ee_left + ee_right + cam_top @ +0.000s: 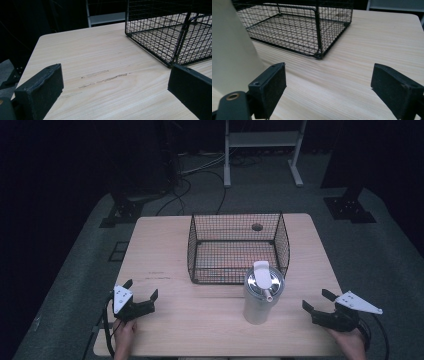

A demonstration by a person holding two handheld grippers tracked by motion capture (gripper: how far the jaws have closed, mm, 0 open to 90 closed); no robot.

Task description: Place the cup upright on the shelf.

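Observation:
A tall white tumbler [261,296] with a clear lid and a white flip spout stands upright on the wooden table [200,320], just in front of an empty black wire basket [238,247]. My left gripper [141,289] rests open near the table's front left, well left of the tumbler. My right gripper [315,300] stands open at the front right, a short way right of the tumbler. In the right gripper view the tumbler's pale wall [232,50] rises at the left, beside my right gripper [328,87]. The left gripper view shows the basket's corner [172,37] beyond my left gripper [115,87].
The basket sits mid-table toward the back, with a round hole [257,227] in the tabletop behind it. Faint scuff marks [102,78] lie on the wood ahead of the left gripper. Beyond the table are a white frame stand [262,150], cables and dark floor.

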